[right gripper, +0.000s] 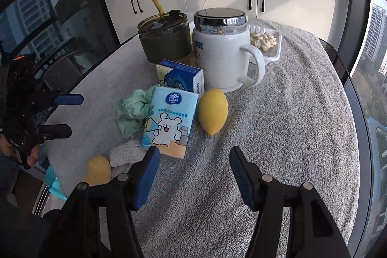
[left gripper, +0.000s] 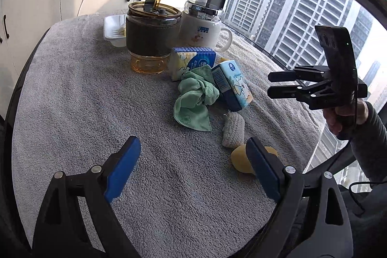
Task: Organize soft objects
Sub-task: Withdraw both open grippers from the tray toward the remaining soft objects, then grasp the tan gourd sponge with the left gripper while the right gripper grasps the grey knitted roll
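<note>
Tissue packs sit at the middle of the towel-covered tabletop (right gripper: 278,137): the light blue tissue pack (right gripper: 170,123) leans in front of the white mug (right gripper: 222,57), with a dark blue tissue pack (right gripper: 181,75) between them. Around that light blue pack lie a green cloth (right gripper: 133,110) to its left, a yellow lemon (right gripper: 212,111) just right, and a knitted pouch (right gripper: 127,155) and a second lemon (right gripper: 98,169) nearer the camera. Both the left hand-held gripper (left gripper: 193,168) and the right hand-held gripper (right gripper: 194,173) have their jaws apart, holding nothing.
</note>
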The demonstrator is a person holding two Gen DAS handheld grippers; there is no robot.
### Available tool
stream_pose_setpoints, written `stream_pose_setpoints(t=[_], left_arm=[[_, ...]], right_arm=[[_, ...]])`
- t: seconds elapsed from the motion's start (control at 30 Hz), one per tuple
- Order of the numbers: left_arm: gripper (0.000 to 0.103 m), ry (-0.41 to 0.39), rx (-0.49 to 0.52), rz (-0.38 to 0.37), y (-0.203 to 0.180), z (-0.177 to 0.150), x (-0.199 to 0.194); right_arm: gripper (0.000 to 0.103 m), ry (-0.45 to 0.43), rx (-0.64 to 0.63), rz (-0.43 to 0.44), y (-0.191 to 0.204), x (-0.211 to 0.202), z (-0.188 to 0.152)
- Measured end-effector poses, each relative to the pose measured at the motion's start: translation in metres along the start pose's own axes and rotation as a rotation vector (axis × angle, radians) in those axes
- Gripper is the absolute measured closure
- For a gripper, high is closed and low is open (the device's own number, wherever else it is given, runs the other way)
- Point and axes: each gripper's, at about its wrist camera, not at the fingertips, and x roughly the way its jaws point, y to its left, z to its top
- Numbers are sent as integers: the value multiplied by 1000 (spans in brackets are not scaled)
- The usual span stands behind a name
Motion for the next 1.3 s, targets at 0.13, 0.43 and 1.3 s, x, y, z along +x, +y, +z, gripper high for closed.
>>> stream_pose_setpoints(t=[0.13,0.43,1.3], left_arm=[[14,5,2,-24,-27,-14,-1],[14,6,111,33,-76,-24,13],[53,-6,41,46,-63,-30,46]], right_arm=[[40,-7,28,16,17,1,-8],[40,23,-2,66,53,2,-10],[40,126,17,159,70,47,2]])
